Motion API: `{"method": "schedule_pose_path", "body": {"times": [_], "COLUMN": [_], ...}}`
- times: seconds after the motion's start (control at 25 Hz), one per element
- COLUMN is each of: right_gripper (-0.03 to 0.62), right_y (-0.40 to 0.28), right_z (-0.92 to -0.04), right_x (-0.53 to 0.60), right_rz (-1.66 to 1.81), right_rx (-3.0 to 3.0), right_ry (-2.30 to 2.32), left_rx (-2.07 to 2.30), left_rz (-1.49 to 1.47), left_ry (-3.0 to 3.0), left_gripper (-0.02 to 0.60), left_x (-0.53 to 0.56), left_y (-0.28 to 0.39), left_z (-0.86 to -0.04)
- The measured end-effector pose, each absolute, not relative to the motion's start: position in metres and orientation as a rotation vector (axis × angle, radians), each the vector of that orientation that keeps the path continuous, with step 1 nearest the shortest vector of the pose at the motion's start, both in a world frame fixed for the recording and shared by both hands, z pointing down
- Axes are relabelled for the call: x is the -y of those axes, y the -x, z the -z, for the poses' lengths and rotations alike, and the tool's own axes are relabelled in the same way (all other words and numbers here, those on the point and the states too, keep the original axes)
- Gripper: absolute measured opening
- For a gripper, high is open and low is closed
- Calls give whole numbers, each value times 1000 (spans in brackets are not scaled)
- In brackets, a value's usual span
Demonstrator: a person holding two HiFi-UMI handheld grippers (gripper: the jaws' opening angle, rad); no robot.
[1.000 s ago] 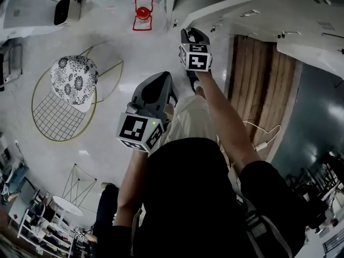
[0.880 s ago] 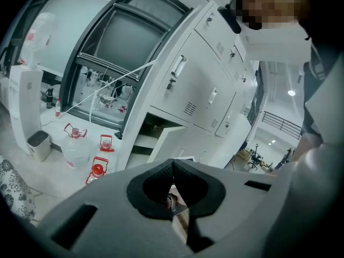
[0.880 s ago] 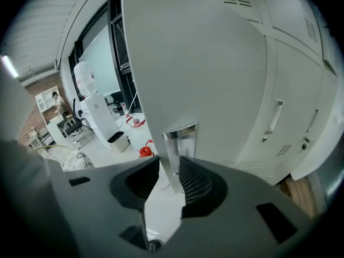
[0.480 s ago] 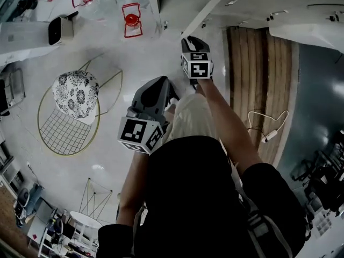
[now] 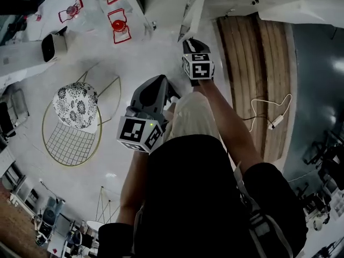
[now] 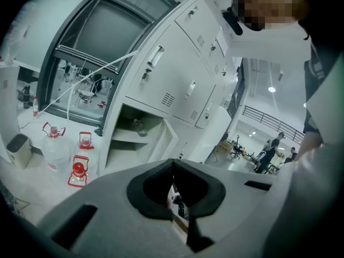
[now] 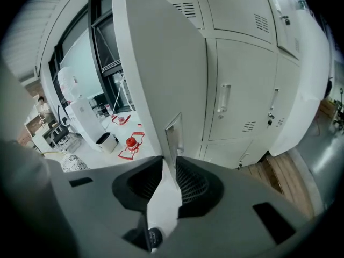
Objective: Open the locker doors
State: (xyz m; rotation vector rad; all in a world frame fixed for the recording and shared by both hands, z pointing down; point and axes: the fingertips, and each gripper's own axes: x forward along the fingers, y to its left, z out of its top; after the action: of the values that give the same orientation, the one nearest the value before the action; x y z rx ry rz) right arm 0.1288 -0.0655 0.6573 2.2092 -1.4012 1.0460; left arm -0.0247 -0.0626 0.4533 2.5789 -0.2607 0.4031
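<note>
A bank of white lockers (image 6: 177, 79) fills the left gripper view, with one lower compartment (image 6: 134, 136) standing open. In the right gripper view an open white locker door (image 7: 156, 63) runs edge-on toward me. Its lower edge, below the recessed handle (image 7: 173, 138), fills the gap between the pads of my right gripper (image 7: 169, 163), whose jaws are closing on it. In the head view the right gripper (image 5: 191, 42) reaches to the door's edge (image 5: 193, 9). My left gripper (image 5: 161, 85) hangs lower and nearer, shut and empty (image 6: 173, 165).
Closed locker doors (image 7: 242, 90) stand right of the open one. Water bottles in red racks (image 5: 118, 23), a white bin (image 5: 52, 46) and a wire chair with a patterned cushion (image 5: 75, 104) are on the floor to the left. A wooden strip (image 5: 252, 63) with a cable (image 5: 269, 117) lies right.
The head view has swung: chair, bin and bottles have shifted in frame and the lockers have slid toward the top edge. Both grippers keep nearly the same places, the right one at the door.
</note>
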Motion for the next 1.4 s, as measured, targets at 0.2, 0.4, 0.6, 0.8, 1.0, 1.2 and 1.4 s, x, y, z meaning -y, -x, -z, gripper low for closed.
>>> {"method": "schedule_pose_path", "body": {"times": [0.2, 0.4, 0.6, 0.8, 1.0, 1.2, 1.4], "right_gripper": [74, 61, 40, 28, 26, 25, 20], "right_y": [-143, -160, -178, -198, -224, -245, -266], "right_z": [-657, -657, -656, -659, -659, -658, -658], "right_x": [47, 26, 7, -12, -27, -38, -47], "right_rz": [-1043, -1059, -1053, -1062, -1056, -1047, -1040], "right_rx": [1382, 1370, 1372, 1359, 1349, 1357, 1352], "right_ry": [-2238, -2245, -2231, -2223, -2217, -2218, -2208], "left_rx": [181, 114, 98, 97, 114, 135, 159], "left_rz": [-432, -459, -474, -476, -464, -467, -468], "left_ry": [-2576, -2595, -2609, -2617, -2624, -2625, -2624], "left_gripper": [18, 18, 18, 18, 18, 18, 18], "left_x": [49, 36, 29, 21, 13, 2, -8], "left_y": [8, -16, -44, -69, -90, -105, -118], "left_z": [-461, -456, -451, -444, -439, -435, -436]}}
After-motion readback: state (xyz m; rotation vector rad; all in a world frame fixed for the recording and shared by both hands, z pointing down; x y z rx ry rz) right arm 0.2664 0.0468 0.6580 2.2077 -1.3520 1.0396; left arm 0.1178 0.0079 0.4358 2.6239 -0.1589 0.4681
